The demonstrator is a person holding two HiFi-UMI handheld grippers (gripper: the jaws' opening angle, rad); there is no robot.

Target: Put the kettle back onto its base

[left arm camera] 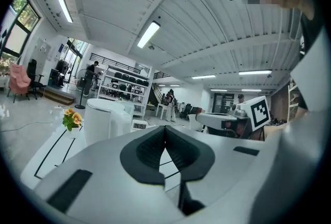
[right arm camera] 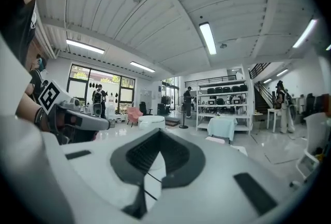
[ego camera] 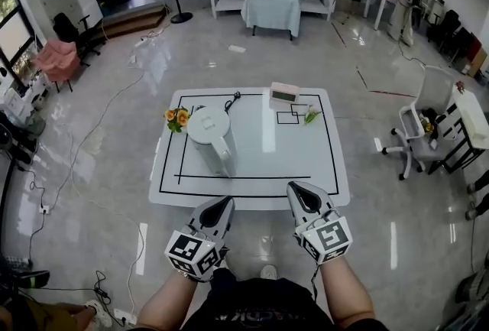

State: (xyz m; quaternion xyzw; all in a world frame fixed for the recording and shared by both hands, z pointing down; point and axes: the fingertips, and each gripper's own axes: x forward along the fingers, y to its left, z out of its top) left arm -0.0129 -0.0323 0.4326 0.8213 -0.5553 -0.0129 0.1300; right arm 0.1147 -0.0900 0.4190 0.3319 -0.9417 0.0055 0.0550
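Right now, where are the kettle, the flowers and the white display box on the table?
kettle (ego camera: 208, 127): head view, on its lid.
flowers (ego camera: 176, 117): head view, on the orange blooms.
white display box (ego camera: 284, 95): head view, on its screen.

A white rectangular table (ego camera: 306, 161) marked with black tape lines (ego camera: 244, 177) carries a white plastic kettle (ego camera: 210, 137), standing left of centre. Near its far edge lie an orange-and-yellow flower bunch (ego camera: 176, 118), a thin black cable (ego camera: 231, 101), a white box with a green display (ego camera: 284, 95) and a small green sprig (ego camera: 310, 116).

The left tongs (left arm camera: 165, 129) sit pressed together, with the white kettle (left arm camera: 102, 118) standing beyond, to their left
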